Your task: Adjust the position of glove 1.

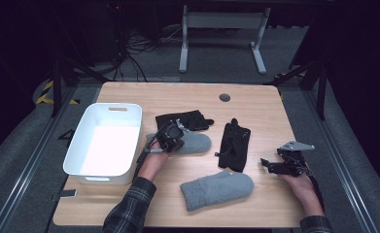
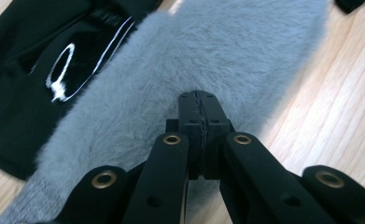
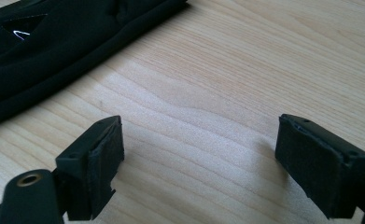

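Grey fuzzy mitten (image 1: 190,142) lies mid-table just right of the white bin (image 1: 83,143), its cuff end under the left gripper (image 1: 172,137); in the left gripper view the jaws stand pressed together over the grey pile (image 2: 208,56), but whether any fleece is pinched between them is hard to tell; a black glove (image 1: 183,119) with a white logo lies just behind it, touching; the second grey mitten (image 1: 216,189) lies near the front edge, well apart from the first; a second black glove (image 1: 234,145) lies between the two hands; the right gripper (image 1: 270,166) rests low at the right on bare wood table (image 3: 227,70), jaws spread wide, nothing between them, black glove edge (image 3: 54,51) just ahead of it; step in hand looks like picking the far grey mitten for the bin, likely early in the sorting since the bin looks empty; next move calls for a confirmed pinch on the fleece, then a lift and a short carry left over the bin rim; risk: the touching black glove gets dragged along.
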{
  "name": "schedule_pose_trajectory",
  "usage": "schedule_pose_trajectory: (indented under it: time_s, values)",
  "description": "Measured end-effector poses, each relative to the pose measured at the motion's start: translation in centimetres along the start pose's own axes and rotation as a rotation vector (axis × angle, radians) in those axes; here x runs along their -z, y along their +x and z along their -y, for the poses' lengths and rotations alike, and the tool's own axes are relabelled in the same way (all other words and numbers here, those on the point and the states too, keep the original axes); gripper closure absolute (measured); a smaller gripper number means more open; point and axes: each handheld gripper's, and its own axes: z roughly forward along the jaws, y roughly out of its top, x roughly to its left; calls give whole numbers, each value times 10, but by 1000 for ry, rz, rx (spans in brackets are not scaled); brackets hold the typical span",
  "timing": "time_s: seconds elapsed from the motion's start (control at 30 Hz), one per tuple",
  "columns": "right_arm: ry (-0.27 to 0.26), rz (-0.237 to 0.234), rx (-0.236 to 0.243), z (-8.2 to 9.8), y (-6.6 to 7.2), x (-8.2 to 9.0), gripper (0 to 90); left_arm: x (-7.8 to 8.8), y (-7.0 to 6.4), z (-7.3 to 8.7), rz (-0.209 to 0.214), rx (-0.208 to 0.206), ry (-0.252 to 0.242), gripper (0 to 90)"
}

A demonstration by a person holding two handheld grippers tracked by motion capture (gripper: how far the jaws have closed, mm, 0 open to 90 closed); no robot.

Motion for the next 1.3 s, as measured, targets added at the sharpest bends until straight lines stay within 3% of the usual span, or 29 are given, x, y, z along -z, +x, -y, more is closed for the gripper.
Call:
schedule_pose_trajectory:
  time_s: [0.43,0.6,0.73,0.8,0.83,0.97,1.1,1.3]
  values:
    - [0,-1,2,0,0,0,159,-20,-24,-34,22,3,-25,900]
    - [0,-2,2,0,0,0,160,-8,-22,-34,27,-2,-61,886]
    - [-1,-2,2,0,0,0,160,13,-7,-26,-4,4,-98,749]
    - [-1,-1,2,0,0,0,161,15,-3,-23,-4,2,-96,648]
    - [-1,-1,1,0,0,0,161,17,1,-20,-11,3,-99,648]
    - [-1,-2,2,0,0,0,161,17,16,-8,50,13,-121,369]
    - [-1,-2,2,0,0,0,161,12,16,-5,66,-29,-137,189]
    - [-2,-3,3,0,0,0,162,-3,16,-3,79,-61,-95,114]
